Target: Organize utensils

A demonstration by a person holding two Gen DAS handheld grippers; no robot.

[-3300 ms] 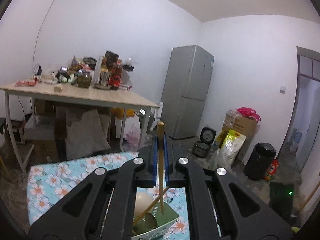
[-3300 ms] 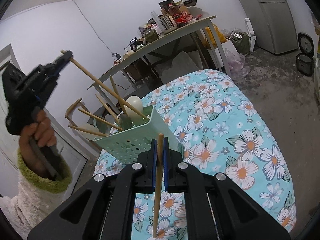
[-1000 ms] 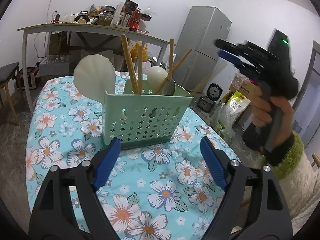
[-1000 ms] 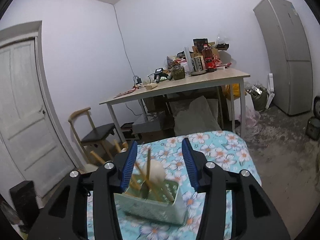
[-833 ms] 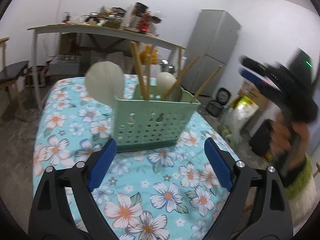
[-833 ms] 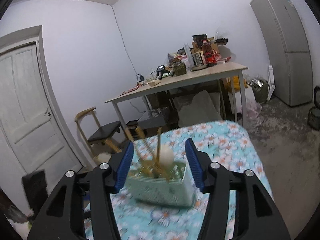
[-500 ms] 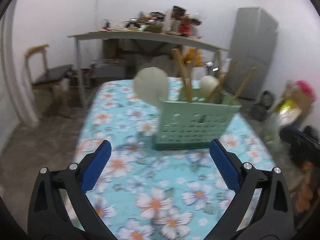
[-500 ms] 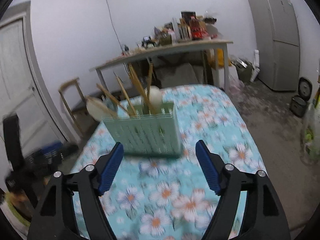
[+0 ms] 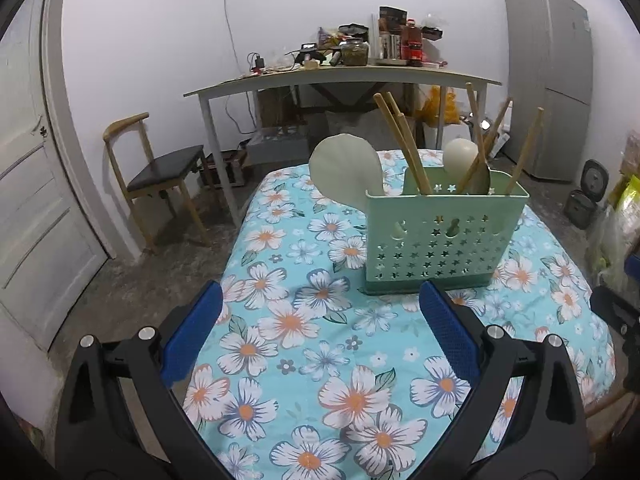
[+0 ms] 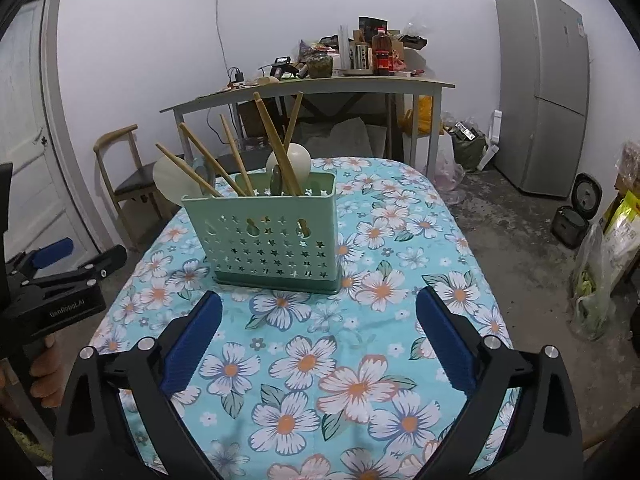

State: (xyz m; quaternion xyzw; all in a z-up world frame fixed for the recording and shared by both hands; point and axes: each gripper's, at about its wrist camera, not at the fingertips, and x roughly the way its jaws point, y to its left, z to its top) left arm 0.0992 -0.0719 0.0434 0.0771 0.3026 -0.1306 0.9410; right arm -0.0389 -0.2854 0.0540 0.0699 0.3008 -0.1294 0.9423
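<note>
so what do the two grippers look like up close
Both match: the left gripper and right gripper have matte black plastic arms with triangular cutouts and silver round bolts. Each finger carries a ribbed blue pad. In the right wrist view the left gripper's black body bears small pale lettering on its side, roughly "GenRobot.AI". No cables or sleeves are visible.

Left gripper (image 9: 320, 332) wide open, nothing between the jaws. Right gripper (image 10: 318, 336) just opened wide, likewise empty. Both angled downward, side by side over the near edge of the counter.
</note>
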